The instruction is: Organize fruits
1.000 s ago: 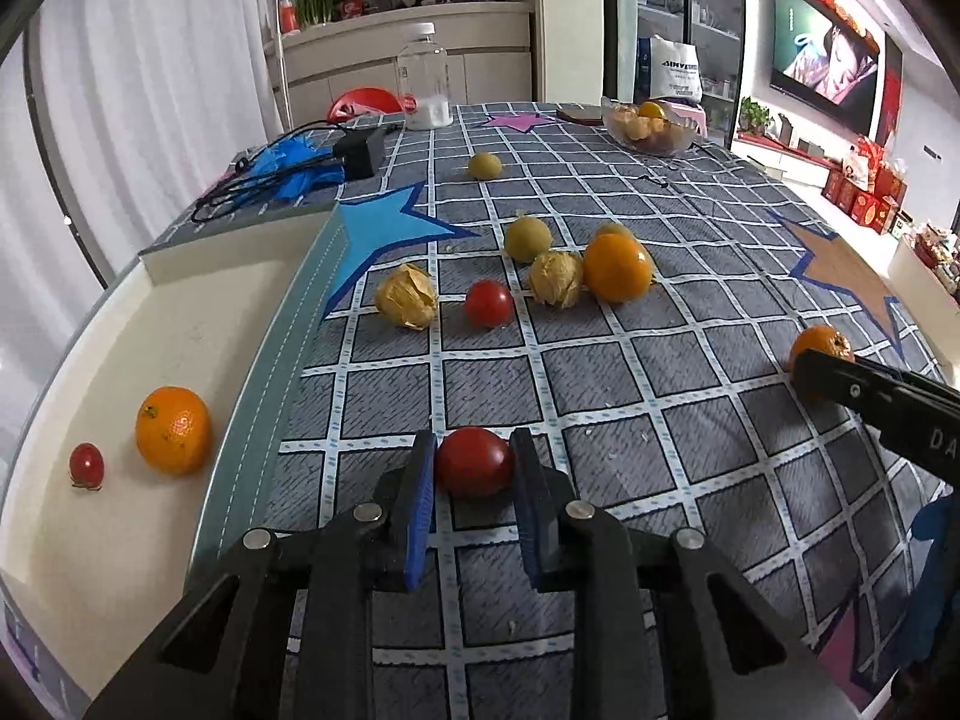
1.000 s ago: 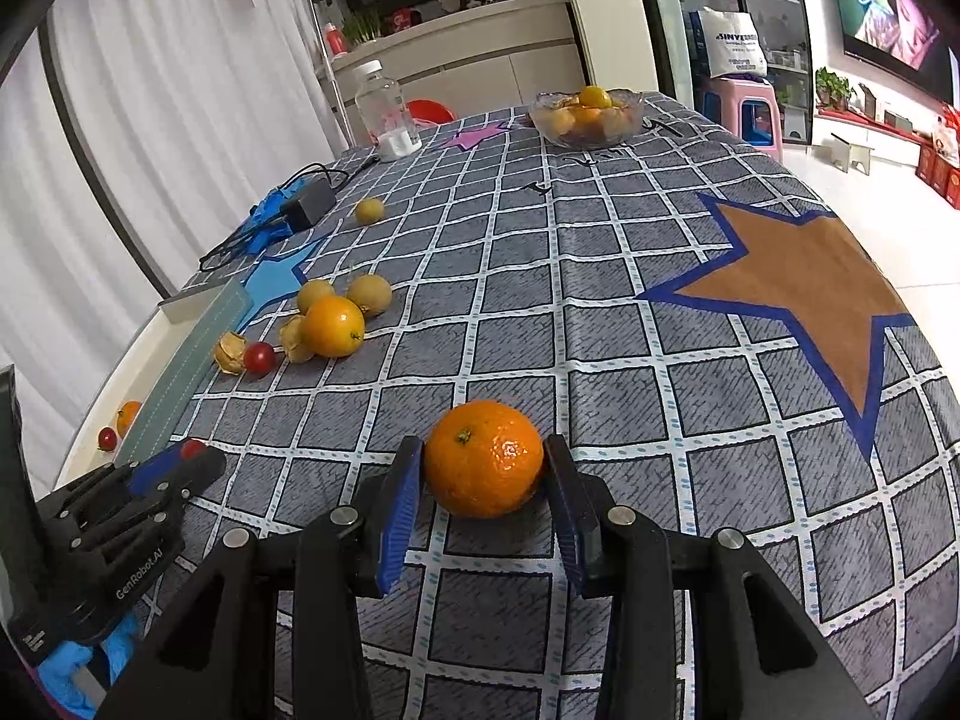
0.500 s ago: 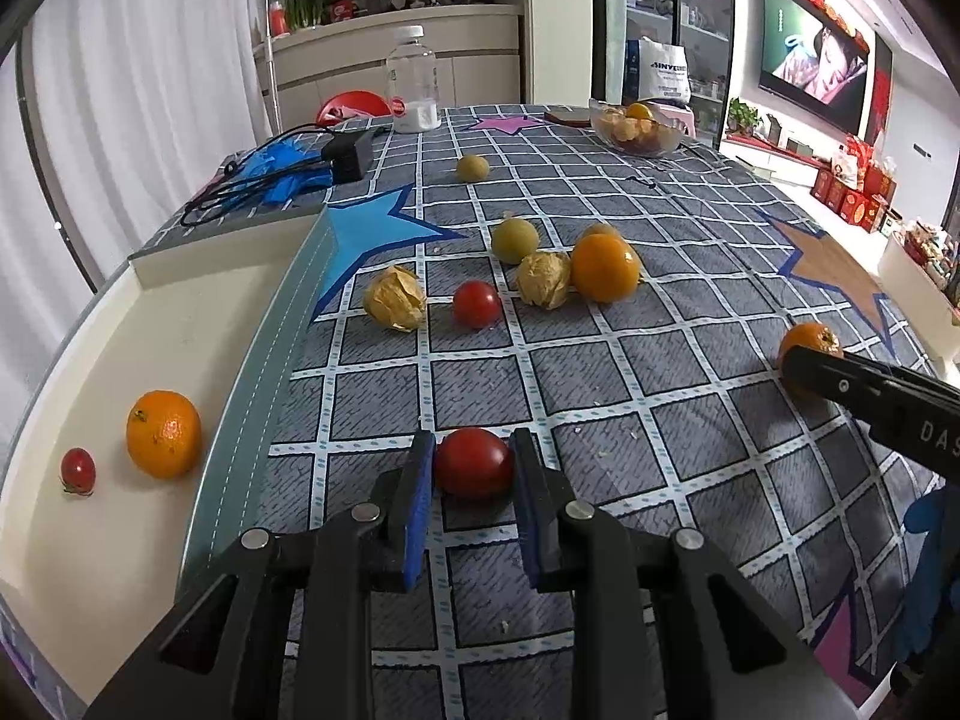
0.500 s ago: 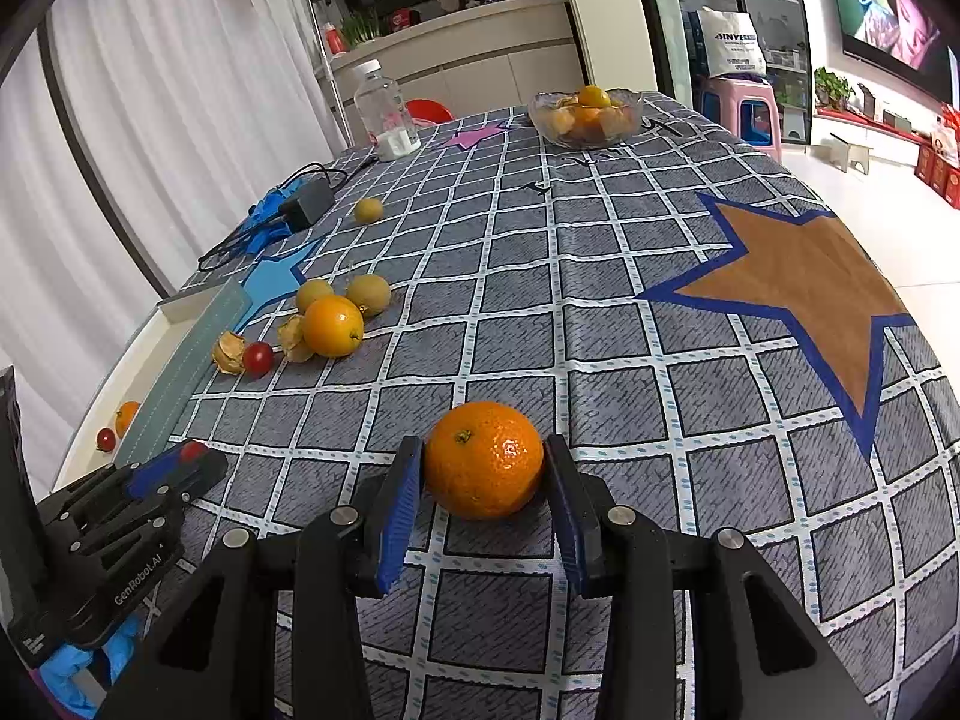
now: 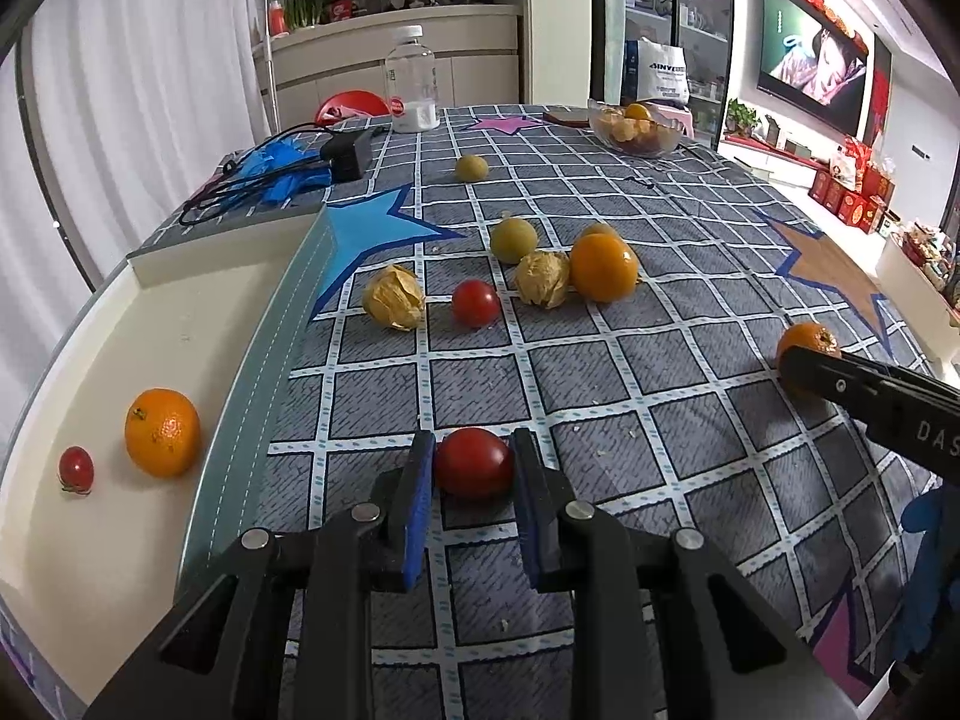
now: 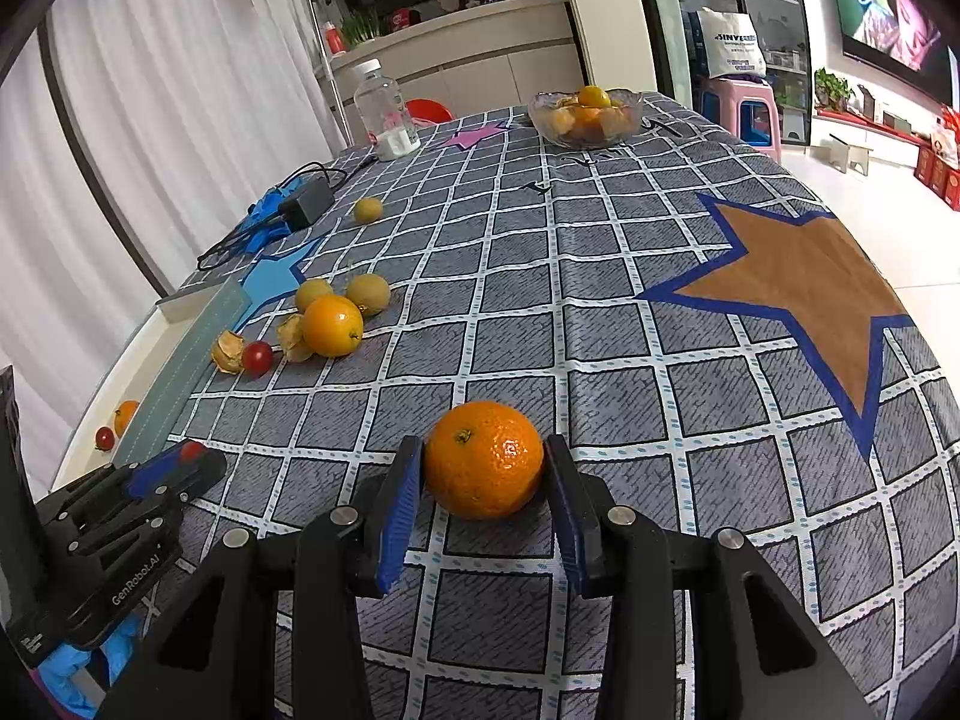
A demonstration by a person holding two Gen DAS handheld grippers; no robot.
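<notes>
**Both tongs loaded, tray lies to your left**

Left tongs are clamped narrow on a cherry tomato, blue pads pressed to both its sides, with the fruit sitting low at the cloth of the surface. Your right tongs grip a mandarin at a wider setting, pads against its flanks; it looks to rest on or just above the checked cloth.

What the next move turns on is the cream tray. It lies to the left of your left tongs, just past the pale green strip, and already holds an orange and a small tomato. Your left hand is much the nearer one; the right must cross the whole near edge to get there, and the left tongs stand in its path. I would judge the tomato should go first, then clear the way.

Loose fruit remains mid-surface: a second tomato, two husked berries, an orange.
</notes>
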